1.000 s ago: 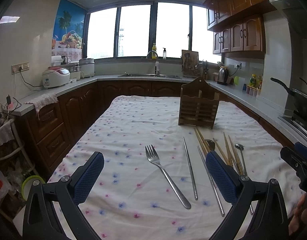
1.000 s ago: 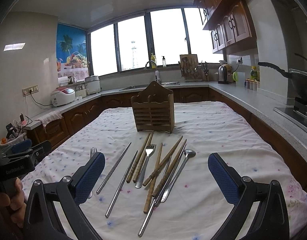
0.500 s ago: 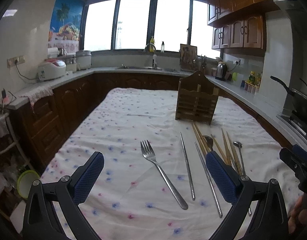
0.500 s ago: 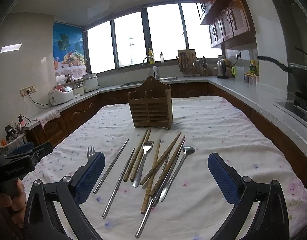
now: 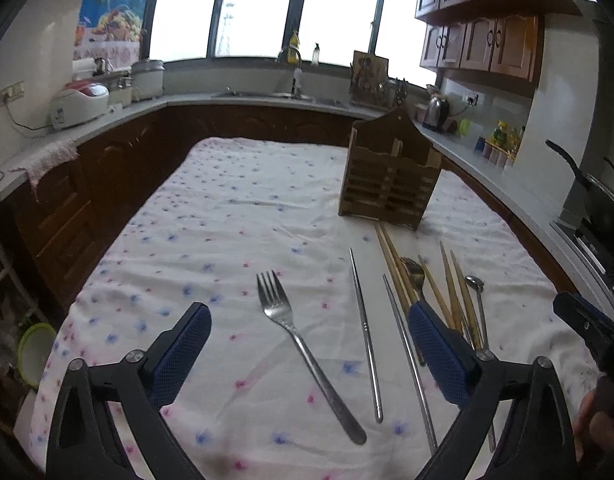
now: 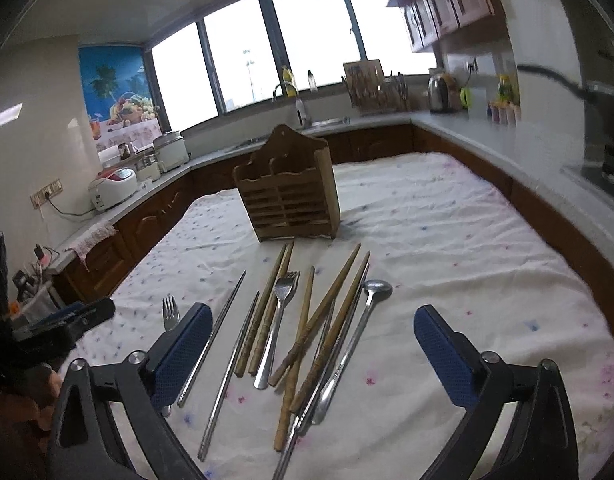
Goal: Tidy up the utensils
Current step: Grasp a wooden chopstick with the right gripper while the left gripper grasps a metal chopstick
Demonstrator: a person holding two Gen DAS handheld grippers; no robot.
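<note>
Wooden caddy [image 6: 289, 196] upright on surface [image 6: 447, 248], chopsticks [image 6: 327, 316] and fork [image 5: 303, 344] loose before it. Left hand-held gripper [image 5: 309, 352] and right hand-held gripper [image 6: 313, 354] wide, closing slightly, gripping nothing.

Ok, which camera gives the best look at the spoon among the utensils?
The right wrist view. There the spoon lies nearly unobstructed, bowl toward the wooden holder, its handle running alongside the wooden chopsticks. In the left wrist view the spoon sits near the right edge, small, its handle partly hidden behind the left gripper.
</note>
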